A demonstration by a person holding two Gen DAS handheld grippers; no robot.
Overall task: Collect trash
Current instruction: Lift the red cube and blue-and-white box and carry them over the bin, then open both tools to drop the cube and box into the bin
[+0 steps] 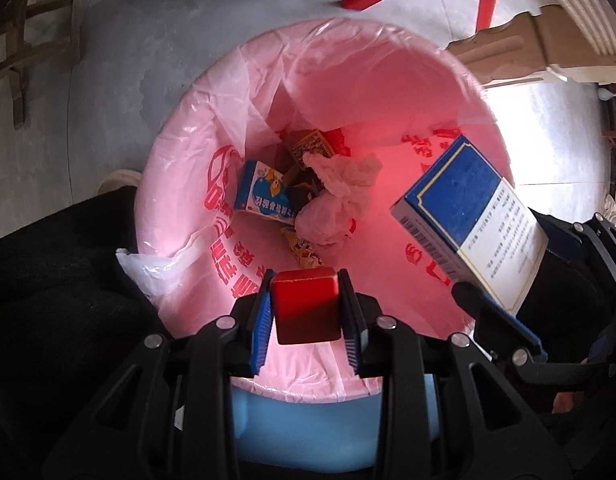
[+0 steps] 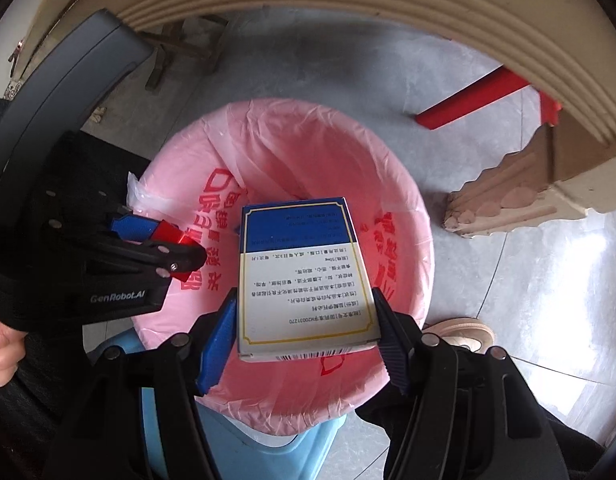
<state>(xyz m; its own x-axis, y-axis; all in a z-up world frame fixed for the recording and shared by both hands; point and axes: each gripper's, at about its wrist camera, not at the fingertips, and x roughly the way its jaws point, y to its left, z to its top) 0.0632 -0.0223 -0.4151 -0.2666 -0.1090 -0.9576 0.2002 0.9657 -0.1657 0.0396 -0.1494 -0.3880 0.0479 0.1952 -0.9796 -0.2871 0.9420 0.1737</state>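
A blue bin [image 1: 308, 428] lined with a pink bag [image 1: 348, 92] sits on the floor; in the right wrist view the bag [image 2: 308, 152] fills the middle. Inside lie a blue carton [image 1: 263, 194], crumpled tissue [image 1: 344, 178] and wrappers. My left gripper [image 1: 305, 306] is shut on a red block [image 1: 305, 304] above the bin's near rim; it also shows in the right wrist view [image 2: 175, 248]. My right gripper [image 2: 308, 320] is shut on a blue-and-white medicine box [image 2: 303, 276] over the bin, also visible in the left wrist view [image 1: 468, 224].
A beige carved table edge [image 2: 388, 12] and its leg [image 2: 508, 196] stand just beyond the bin. A red stool leg [image 2: 472, 96] lies on the grey tile floor. A shoe [image 2: 460, 334] is by the bin's right side.
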